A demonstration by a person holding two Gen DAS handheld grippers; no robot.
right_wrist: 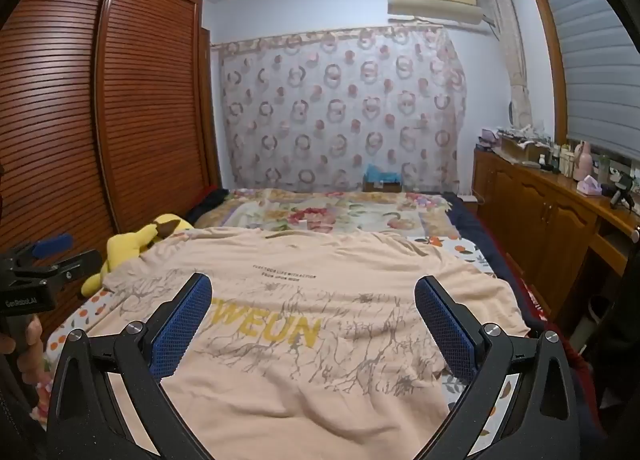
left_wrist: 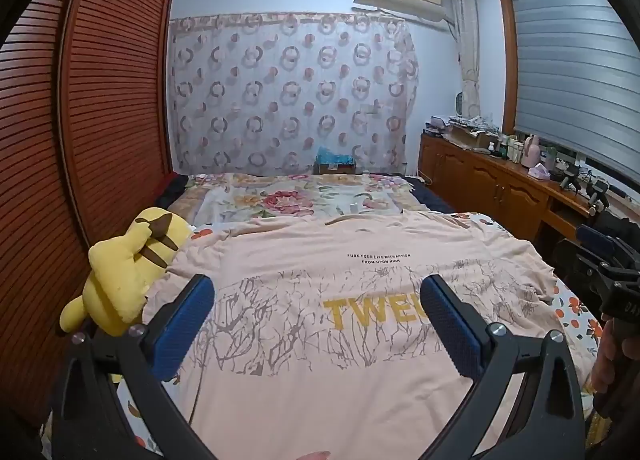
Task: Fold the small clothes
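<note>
A pale pink T-shirt lies spread print-side up across the near end of the bed, its collar toward the far end and its hem at the near edge, which looks like the laid-out start a fold needs; no fold is made yet. The left claw hangs above the shirt's near half with its blue pads wide apart and nothing between them. The right claw hovers the same way, also spread wide and empty, nearer the shirt's right side. Each sits roughly over its own side, probably so the two can take hold of matching edges together. A yellow plush toy lies at the bed's left edge, touching the left sleeve, and could catch the cloth. No container near the shirt holds anything; a small box stands past the bed's far end, its contents unclear.
</note>
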